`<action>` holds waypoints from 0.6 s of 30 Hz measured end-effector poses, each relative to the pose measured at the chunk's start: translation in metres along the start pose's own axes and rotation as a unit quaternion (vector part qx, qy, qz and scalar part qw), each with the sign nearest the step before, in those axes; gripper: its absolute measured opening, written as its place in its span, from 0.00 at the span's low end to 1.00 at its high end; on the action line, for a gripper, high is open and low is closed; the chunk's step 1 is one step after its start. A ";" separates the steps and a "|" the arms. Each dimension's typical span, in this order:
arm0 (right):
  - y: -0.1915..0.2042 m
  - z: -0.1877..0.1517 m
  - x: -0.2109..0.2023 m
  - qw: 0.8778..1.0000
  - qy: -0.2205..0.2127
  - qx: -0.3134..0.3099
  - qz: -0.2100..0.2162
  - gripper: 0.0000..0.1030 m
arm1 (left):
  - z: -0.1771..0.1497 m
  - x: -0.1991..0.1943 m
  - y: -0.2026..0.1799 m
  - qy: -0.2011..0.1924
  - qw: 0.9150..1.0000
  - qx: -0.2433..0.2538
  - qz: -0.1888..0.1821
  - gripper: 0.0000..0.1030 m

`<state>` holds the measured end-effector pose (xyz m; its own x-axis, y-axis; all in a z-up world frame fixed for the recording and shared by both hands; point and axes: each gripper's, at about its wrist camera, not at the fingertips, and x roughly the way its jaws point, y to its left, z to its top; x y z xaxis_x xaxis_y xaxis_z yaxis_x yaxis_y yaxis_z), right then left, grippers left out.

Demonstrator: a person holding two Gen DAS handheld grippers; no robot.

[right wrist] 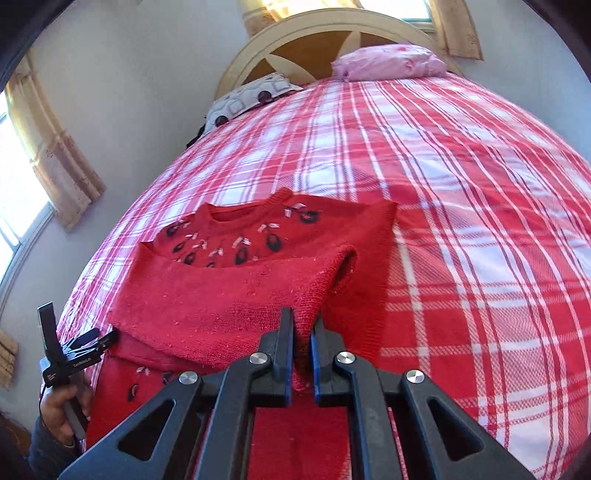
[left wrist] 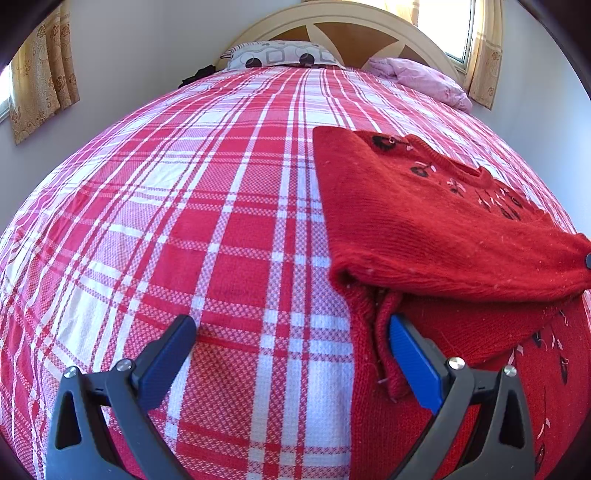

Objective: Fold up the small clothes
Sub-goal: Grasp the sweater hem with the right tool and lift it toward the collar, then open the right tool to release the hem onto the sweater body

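A small red knit sweater (left wrist: 436, 229) with black and pink embroidery lies on the plaid bed, one part folded back over the rest. My left gripper (left wrist: 291, 332) is open and empty; its right finger (left wrist: 413, 358) sits at the sweater's left edge. In the right wrist view the sweater (right wrist: 229, 295) fills the near left. My right gripper (right wrist: 303, 332) is shut on a raised fold of the sweater's edge. The left gripper (right wrist: 74, 354) shows at the far left, held by a hand.
The bed has a red and white plaid sheet (left wrist: 221, 221). A patterned pillow (left wrist: 280, 55) and a pink pillow (left wrist: 421, 77) lie by the wooden headboard (left wrist: 343, 22). Curtained windows flank the bed.
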<state>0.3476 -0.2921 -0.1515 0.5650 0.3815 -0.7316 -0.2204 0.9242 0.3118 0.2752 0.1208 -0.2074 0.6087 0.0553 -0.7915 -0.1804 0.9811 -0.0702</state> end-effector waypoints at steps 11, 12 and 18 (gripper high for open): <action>-0.015 -0.010 0.003 1.000 0.006 0.017 -0.012 0.23 | -0.001 -0.003 0.005 -0.008 1.000 -0.007 -0.012 1.00; -0.013 -0.009 -0.004 1.000 -0.001 0.013 -0.021 0.35 | -0.002 -0.006 0.006 -0.012 1.000 -0.009 -0.018 1.00; 0.020 -0.004 -0.032 0.998 -0.025 -0.053 0.001 0.46 | 0.005 -0.056 0.021 -0.083 0.996 -0.018 -0.006 1.00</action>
<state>0.3218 -0.2860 -0.1249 0.6033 0.3842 -0.6988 -0.3030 0.9210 0.2447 0.2412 0.1396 -0.1612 0.7302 0.0765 -0.6790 -0.1975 0.9749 -0.1025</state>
